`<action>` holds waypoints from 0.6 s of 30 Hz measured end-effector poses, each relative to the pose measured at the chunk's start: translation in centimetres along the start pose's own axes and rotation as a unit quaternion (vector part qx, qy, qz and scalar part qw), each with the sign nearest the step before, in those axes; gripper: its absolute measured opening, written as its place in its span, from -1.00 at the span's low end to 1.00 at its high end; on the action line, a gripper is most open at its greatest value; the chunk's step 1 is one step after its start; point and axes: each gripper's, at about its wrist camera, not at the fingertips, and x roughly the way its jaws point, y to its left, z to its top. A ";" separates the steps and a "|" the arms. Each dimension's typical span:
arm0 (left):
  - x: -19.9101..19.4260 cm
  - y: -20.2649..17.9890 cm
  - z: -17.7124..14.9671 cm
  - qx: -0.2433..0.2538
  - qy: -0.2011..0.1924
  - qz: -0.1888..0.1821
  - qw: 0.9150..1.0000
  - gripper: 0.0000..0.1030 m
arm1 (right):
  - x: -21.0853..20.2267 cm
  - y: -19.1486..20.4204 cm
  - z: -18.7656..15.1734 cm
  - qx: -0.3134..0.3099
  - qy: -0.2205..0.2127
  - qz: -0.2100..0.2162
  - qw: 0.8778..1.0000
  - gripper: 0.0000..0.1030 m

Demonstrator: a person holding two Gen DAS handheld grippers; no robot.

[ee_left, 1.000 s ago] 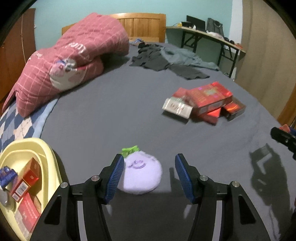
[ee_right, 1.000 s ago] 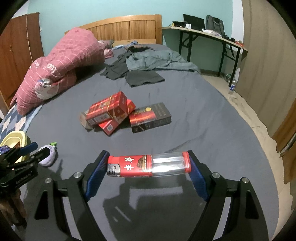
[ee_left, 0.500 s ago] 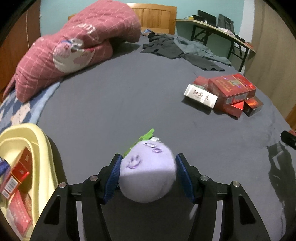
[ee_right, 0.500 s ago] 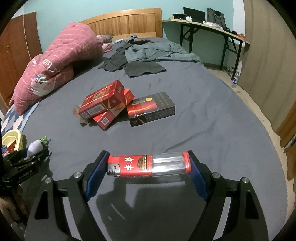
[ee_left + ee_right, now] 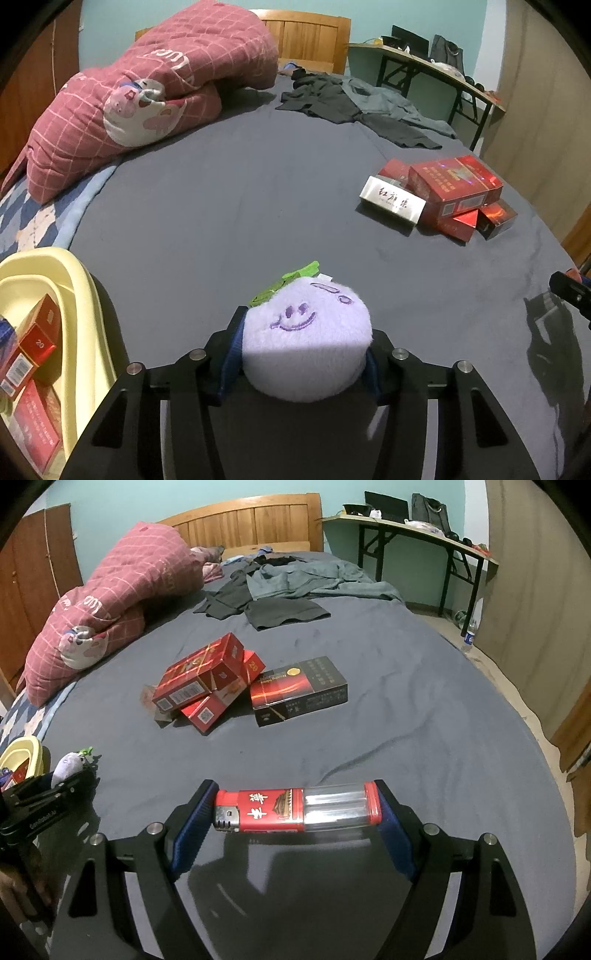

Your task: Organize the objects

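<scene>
Jaws of the left gripper [image 5: 304,354] are closing on the plush toy [image 5: 306,343] wedged between them.

Dim indoor light, hard shadows, fisheye-warped edges

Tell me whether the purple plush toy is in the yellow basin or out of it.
Out. The purple plush toy sits squeezed between the left gripper's closing fingers, beside the yellow basin.

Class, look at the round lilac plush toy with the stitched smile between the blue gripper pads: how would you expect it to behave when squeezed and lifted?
The round lilac plush toy probably squashes easily: its fuzzy sides bulge over the closing left gripper pads. It looks light for its size. The fuzzy fabric likely resists slipping, though on the grey bedsheet its rounded shape might roll.
</scene>
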 end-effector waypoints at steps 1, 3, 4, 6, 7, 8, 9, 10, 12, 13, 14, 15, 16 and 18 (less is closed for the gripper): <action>-0.2 -0.1 0.0 0.000 -0.001 0.001 1.000 0.00 | -0.2 0.1 0.0 0.000 0.000 0.000 1.000 0.59; -1.0 -0.3 0.0 0.003 -0.005 0.003 1.000 0.00 | -0.7 0.2 0.1 -0.003 -0.003 0.000 1.000 0.59; -1.8 -0.9 -0.2 0.004 -0.008 0.002 1.000 0.00 | -1.0 0.3 0.1 -0.004 -0.004 -0.001 1.000 0.59; -2.8 -1.2 -0.1 0.007 -0.017 0.003 1.000 0.00 | -1.8 0.4 0.4 -0.004 -0.011 -0.002 1.000 0.59; -3.4 -1.3 -0.1 0.008 -0.022 0.004 1.000 0.00 | -2.1 0.4 0.5 -0.003 -0.013 -0.002 1.000 0.59; -4.0 -1.4 -0.1 0.007 -0.027 0.003 1.000 0.00 | -2.5 0.4 0.6 -0.003 -0.015 -0.003 1.000 0.59; -4.7 -1.6 -0.1 0.007 -0.031 0.000 0.999 0.00 | -2.9 0.6 0.6 -0.004 -0.018 -0.003 1.000 0.59; -5.3 -1.8 -0.1 0.009 -0.034 -0.001 0.999 0.00 | -3.4 0.7 0.8 -0.004 -0.021 -0.002 1.000 0.59; -6.7 -2.2 0.0 0.017 -0.044 0.002 0.999 0.00 | -4.5 1.1 1.0 -0.007 -0.028 0.000 1.000 0.59; -7.3 -2.4 0.0 0.021 -0.047 0.001 0.999 0.00 | -4.9 1.3 1.0 -0.009 -0.031 0.000 0.999 0.59; -7.9 -2.5 0.1 0.023 -0.050 0.000 0.998 0.00 | -5.3 1.4 1.1 -0.009 -0.033 0.001 0.999 0.59; -9.0 -3.1 -0.2 0.025 -0.054 0.002 0.998 0.00 | -5.8 1.6 1.2 -0.010 -0.036 0.003 0.999 0.59; -9.7 -3.3 -0.2 0.025 -0.057 0.003 0.998 0.00 | -6.2 1.8 1.3 -0.011 -0.038 0.003 0.999 0.59; -11.2 -3.5 -0.3 0.021 -0.061 0.001 0.998 0.00 | -6.9 2.1 1.4 -0.012 -0.043 0.005 0.999 0.59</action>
